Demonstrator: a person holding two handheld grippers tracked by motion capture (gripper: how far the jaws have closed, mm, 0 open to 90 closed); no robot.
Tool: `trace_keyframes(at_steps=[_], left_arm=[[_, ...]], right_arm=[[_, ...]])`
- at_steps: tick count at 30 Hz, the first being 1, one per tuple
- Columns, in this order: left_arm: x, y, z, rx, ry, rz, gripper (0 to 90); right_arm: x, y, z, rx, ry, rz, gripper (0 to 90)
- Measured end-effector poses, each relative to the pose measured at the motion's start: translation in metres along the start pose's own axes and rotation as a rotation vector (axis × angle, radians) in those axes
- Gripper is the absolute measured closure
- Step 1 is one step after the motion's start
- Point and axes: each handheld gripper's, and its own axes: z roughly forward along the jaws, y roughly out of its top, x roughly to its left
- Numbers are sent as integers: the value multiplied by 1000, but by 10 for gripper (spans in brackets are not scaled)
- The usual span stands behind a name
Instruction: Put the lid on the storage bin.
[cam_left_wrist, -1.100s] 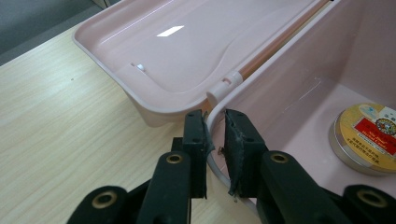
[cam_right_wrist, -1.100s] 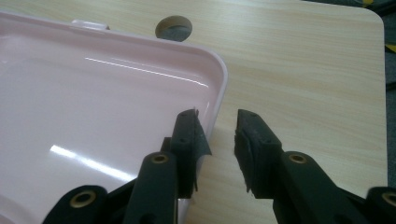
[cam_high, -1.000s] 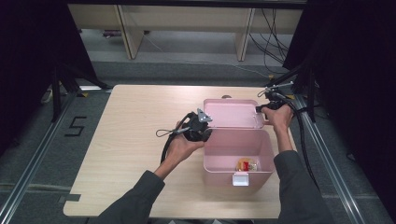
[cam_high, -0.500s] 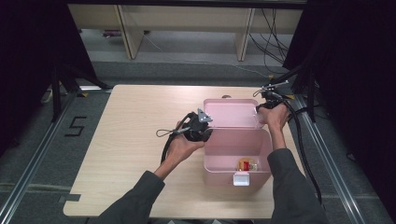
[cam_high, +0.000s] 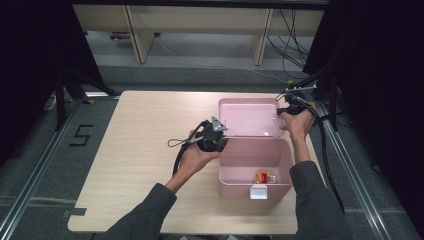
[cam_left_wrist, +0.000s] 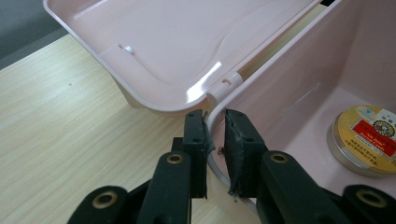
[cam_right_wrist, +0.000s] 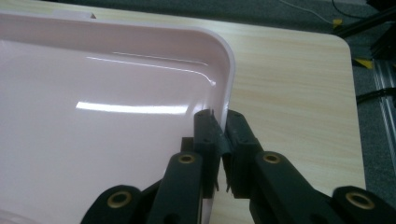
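A pink plastic box stands on the right half of the table with its hinged lid swung open toward the far side. My left gripper is shut on the box's left wall, and its pads pinch the rim just below the hinge. My right gripper is at the lid's right edge; its jaws have just been closing and now clamp the lid's rim. A round tin with a yellow and red label lies on the box floor.
A white latch hangs on the box's near wall. The wooden table is bare to the left of the box. Black cables run along the table's right edge. Shelving stands beyond the far edge.
The right hand has shifted slightly at the lid's right edge. The left hand and the box have kept still, and the lid is still open.
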Motion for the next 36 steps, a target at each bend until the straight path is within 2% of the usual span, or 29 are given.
trace_keyframes(at_steps=[2, 3, 5, 7, 8, 10, 11, 12, 13, 16, 17, 18, 19, 20, 22, 23, 24, 26, 27, 28, 30, 31, 33, 35, 36], left_arm=[[0, 0, 0, -1, -1, -1, 788], [-1, 0, 0, -4, 0, -1, 788], [-3, 0, 1, -18, 1, -16, 788], [-3, 0, 1, -17, 5, -16, 788], [-3, 0, 1, -19, 1, -15, 788], [-3, -1, 2, -26, -2, -22, 788], [-1, -1, 1, -12, -9, -12, 788], [-2, -1, 2, -30, -7, -35, 788], [-2, -1, 1, -21, -7, -21, 788], [-3, -1, 1, -28, 3, -28, 788], [-2, -1, 1, -21, -1, -21, 787], [-2, -1, 1, -21, -1, -21, 787], [-4, -2, 1, -31, 1, -45, 787], [-3, -2, 1, -32, 3, -35, 787], [-3, -2, 1, -32, 3, -35, 787], [-2, -2, 1, -19, -1, -19, 787], [-2, -2, 1, -21, -2, -23, 787], [-2, -2, 1, -21, -1, -23, 787], [-3, -2, 2, -34, 4, -40, 787], [-3, -2, 2, -34, 4, -40, 787], [-3, -2, 2, -34, 4, -41, 787], [-3, -2, 1, -33, 3, -39, 787], [-4, -2, 2, -36, 5, -43, 787], [-4, -2, 2, -35, 4, -45, 787], [-4, -2, 2, -36, 5, -46, 787]], right_arm=[[0, 0, -3, -12, 0, -4, 855], [2, 0, -8, -34, 2, 28, 858], [1, 0, -14, -42, 10, 20, 860], [1, 0, -17, -73, 20, 44, 862], [-3, 0, -19, -86, 14, -7, 862], [-2, 0, -21, -102, 30, 0, 862], [-4, 0, -27, -113, 38, 1, 866], [-4, 0, -30, -124, 37, -8, 866], [0, -1, -32, -131, 47, 46, 866], [-1, -1, -38, -130, 53, 39, 869], [-3, 0, -40, -154, 60, 12, 870], [-3, 0, -40, -154, 60, 12, 870], [-3, -1, -44, -171, 54, -5, 870], [-1, -2, -47, -167, 59, 9, 871], [-2, -2, -49, -178, 60, -3, 872], [-1, -3, -54, -191, 67, 4, 873], [-2, -4, -56, -201, 63, -14, 873], [-1, -4, -58, -203, 63, -11, 873], [0, -6, -62, -208, 71, -11, 873], [-2, -6, -63, -221, 67, -30, 873], [0, -8, -67, -234, 75, -17, 874], [-1, -9, -69, -243, 77, -37, 874], [-1, -11, -73, -248, 84, -41, 873], [0, -14, -77, -261, 90, -27, 873], [-2, -15, -78, -274, 89, -52, 873]])
